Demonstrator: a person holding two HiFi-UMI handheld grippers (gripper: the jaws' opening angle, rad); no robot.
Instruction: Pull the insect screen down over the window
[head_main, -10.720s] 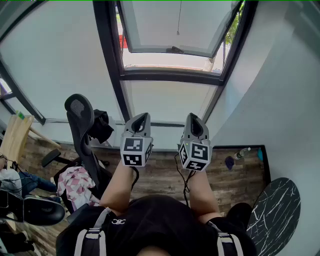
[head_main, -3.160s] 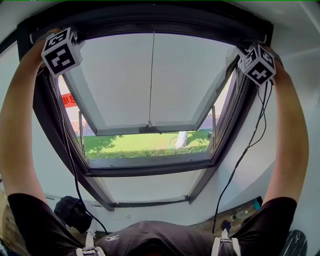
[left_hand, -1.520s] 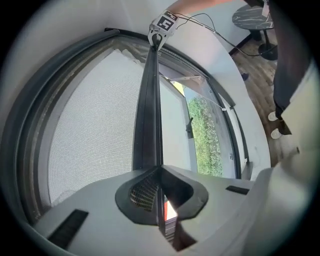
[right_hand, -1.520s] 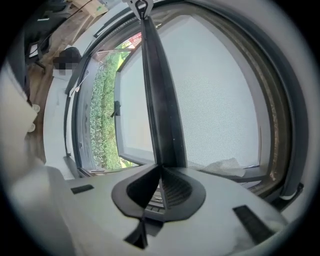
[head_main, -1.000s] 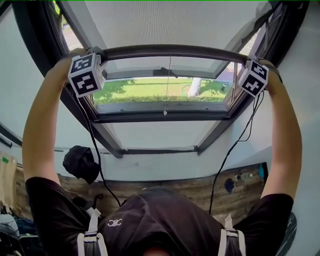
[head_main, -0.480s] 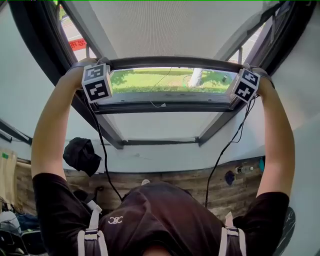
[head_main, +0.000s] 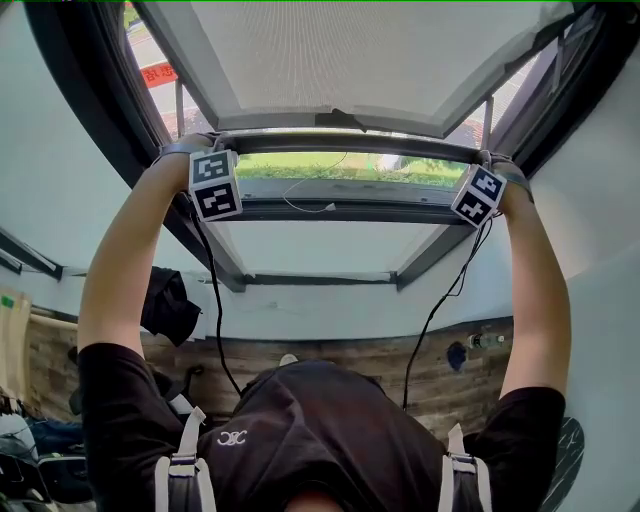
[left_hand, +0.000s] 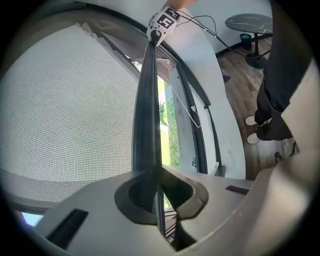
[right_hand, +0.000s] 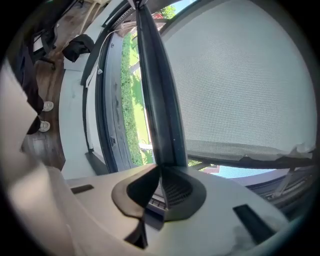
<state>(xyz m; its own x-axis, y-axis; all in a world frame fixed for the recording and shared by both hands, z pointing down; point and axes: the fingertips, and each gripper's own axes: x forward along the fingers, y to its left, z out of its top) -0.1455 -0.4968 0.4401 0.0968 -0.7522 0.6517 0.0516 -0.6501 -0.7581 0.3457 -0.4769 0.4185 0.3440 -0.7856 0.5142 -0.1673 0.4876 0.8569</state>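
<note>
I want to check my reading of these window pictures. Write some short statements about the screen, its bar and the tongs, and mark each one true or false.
1. The left tongs and the right tongs are both shut on the dark pull bar. True.
2. The insect screen covers the whole window opening. False: a strip of grass shows between the bar and the lower window frame.
3. A thin cord hangs in a loop below the bar. True.
4. The left tongs grip the bar at its middle. False: they grip it near its left end, and the right tongs grip it near its right end.
</note>
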